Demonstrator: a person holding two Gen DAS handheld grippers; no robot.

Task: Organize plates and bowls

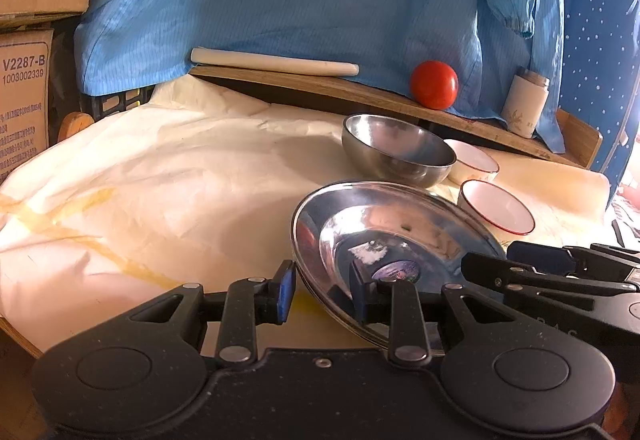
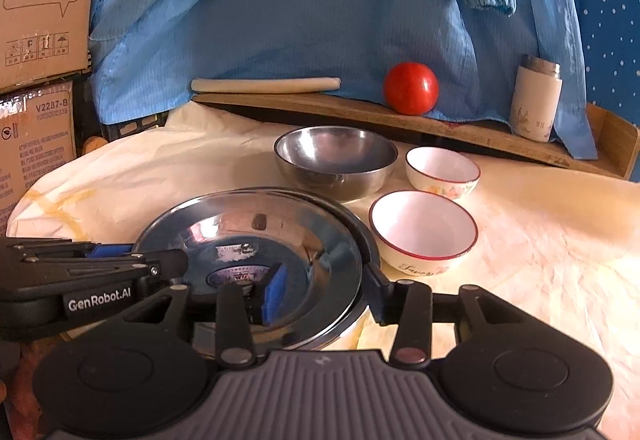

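Observation:
A shiny steel plate [image 1: 384, 236] [image 2: 256, 244] is tilted just above the cloth, with a second plate rim under it in the right wrist view. My left gripper [image 1: 322, 290] straddles its left rim, jaws apart, one pad outside and one inside. My right gripper [image 2: 326, 294] straddles its right rim the same way. A steel bowl [image 1: 396, 150] [image 2: 336, 160] stands behind. Two white bowls, a far one [image 1: 474, 160] [image 2: 442, 170] and a near one [image 1: 498, 208] [image 2: 422, 230], sit to the right.
A cream cloth [image 1: 160, 180] covers the table. A wooden board [image 2: 360, 112] at the back carries a white roll [image 2: 264, 85], a red tomato [image 2: 410, 88] and a white flask [image 2: 536, 104]. Blue fabric hangs behind. Cardboard boxes [image 1: 24, 60] stand at the left.

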